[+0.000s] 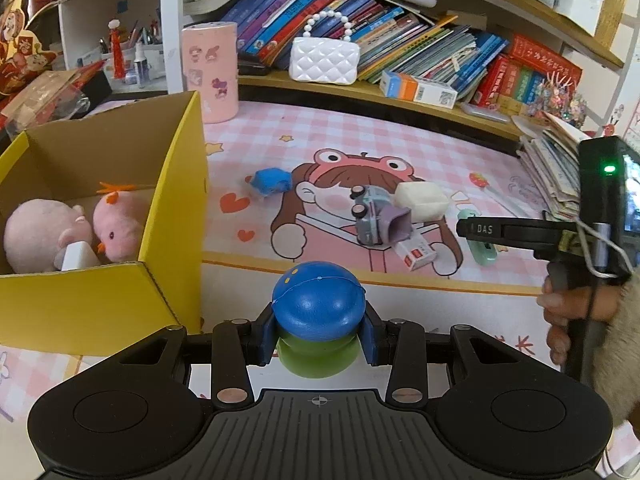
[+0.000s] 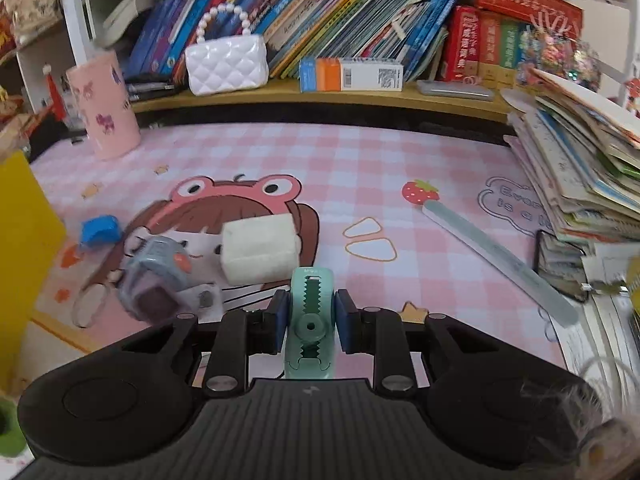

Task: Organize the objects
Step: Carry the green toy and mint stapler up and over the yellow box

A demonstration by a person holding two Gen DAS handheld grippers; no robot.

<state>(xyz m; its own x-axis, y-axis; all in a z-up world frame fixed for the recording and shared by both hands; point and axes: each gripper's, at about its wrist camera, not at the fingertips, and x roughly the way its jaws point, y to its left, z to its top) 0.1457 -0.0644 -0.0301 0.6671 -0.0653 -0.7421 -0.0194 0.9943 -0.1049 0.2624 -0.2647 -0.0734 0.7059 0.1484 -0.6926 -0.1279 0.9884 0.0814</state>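
A: Left to right. We see the yellow box [image 1: 100, 280] at far left, two pink plush toys [image 1: 80, 228] inside it. Left gripper [image 1: 318, 332] sits just right of the box, clamped on the blue-and-green toy [image 1: 318, 312].

B: And on the pink mat [image 1: 400, 136]?

A: We count a blue block [image 1: 272, 181], a toy car [image 1: 370, 216] lying over a small red-and-white carton [image 1: 416, 254], and a white cube [image 1: 420, 200] touching the car.

B: Right side?

A: We have the right gripper [image 2: 310, 320] shut on the mint-green clip [image 2: 310, 320], near the cube. No earlier shot, so that's all we can say.
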